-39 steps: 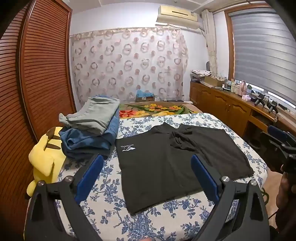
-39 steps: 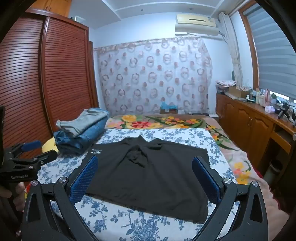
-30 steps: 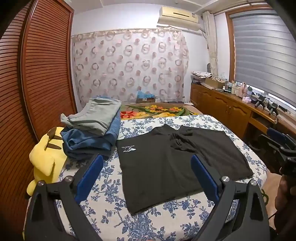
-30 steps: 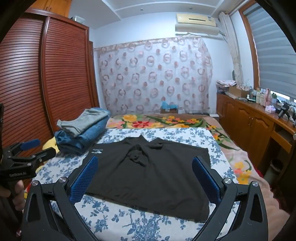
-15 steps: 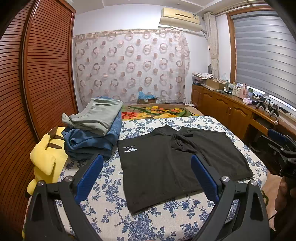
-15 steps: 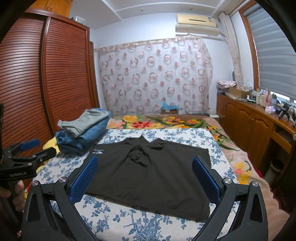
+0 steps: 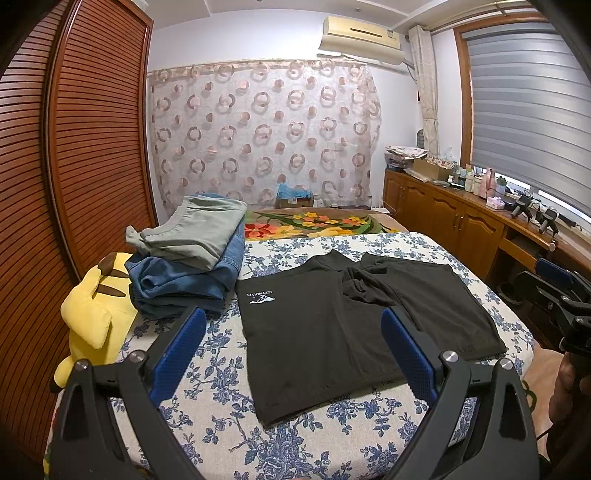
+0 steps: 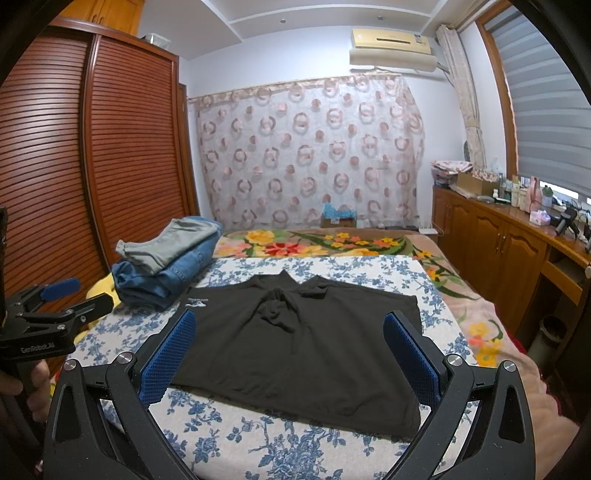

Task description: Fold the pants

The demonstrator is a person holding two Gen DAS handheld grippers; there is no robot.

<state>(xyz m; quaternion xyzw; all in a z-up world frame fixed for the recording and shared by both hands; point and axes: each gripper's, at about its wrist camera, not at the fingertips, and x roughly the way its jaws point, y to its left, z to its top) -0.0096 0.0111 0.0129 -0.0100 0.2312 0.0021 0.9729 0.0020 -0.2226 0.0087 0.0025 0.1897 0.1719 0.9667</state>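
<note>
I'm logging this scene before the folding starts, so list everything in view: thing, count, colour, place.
black pants: one, black with a small white logo, spread flat mid-bed
bed: one, blue-and-white floral cover, foreground
folded clothes: one stack, grey-green on blue denim, bed's left side
plush toy: one, yellow, left bed edge beside the stack
floral blanket: one, orange and yellow flowers, far end of the bed
wardrobe: one, reddish-brown, slatted, left wall
curtain: one, pale with circles, back wall
air conditioner: one, cream, above the curtain
cabinets: one row, brown, cluttered top, right wall
left hand-held gripper: one, black with blue pads, open, empty
right hand-held gripper: one, the same, open, empty
</note>
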